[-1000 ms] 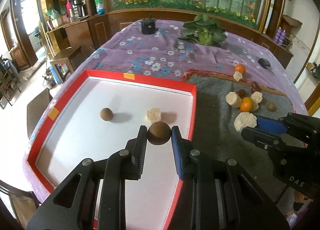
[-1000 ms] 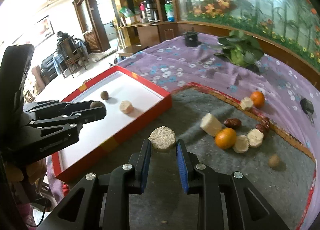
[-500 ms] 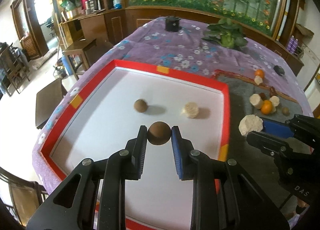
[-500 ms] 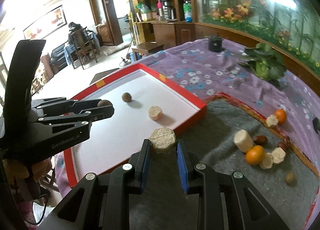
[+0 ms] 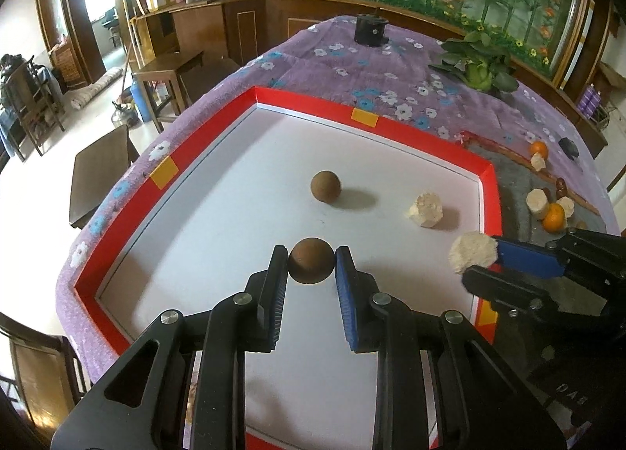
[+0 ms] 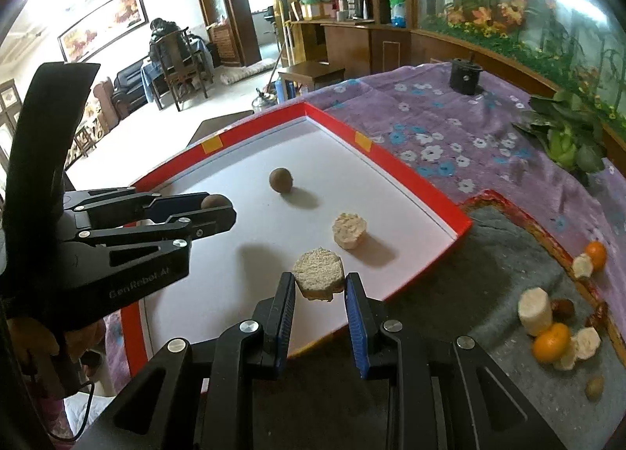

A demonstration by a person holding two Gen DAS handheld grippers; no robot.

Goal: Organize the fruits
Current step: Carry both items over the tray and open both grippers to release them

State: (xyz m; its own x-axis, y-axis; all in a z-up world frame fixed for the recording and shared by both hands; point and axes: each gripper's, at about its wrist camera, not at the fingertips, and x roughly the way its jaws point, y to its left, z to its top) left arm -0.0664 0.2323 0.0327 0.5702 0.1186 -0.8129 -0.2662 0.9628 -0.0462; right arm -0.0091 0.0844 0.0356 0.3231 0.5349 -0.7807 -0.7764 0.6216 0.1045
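The right gripper [image 6: 319, 285] clamps a pale fruit chunk [image 6: 319, 278] above the red-rimmed tray [image 6: 411, 180]. The left gripper [image 6: 219, 211] grips a brown ball [image 6: 214, 201]. Another ball [image 6: 280, 180] and another chunk [image 6: 349, 230] lie inside.

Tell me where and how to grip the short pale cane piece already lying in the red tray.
Grip the pale cane piece across its curved sides, coming from above. It stands on a flat cut end on the tray floor with open floor all round; its brown ball neighbour sits apart. A side approach would probably push it.
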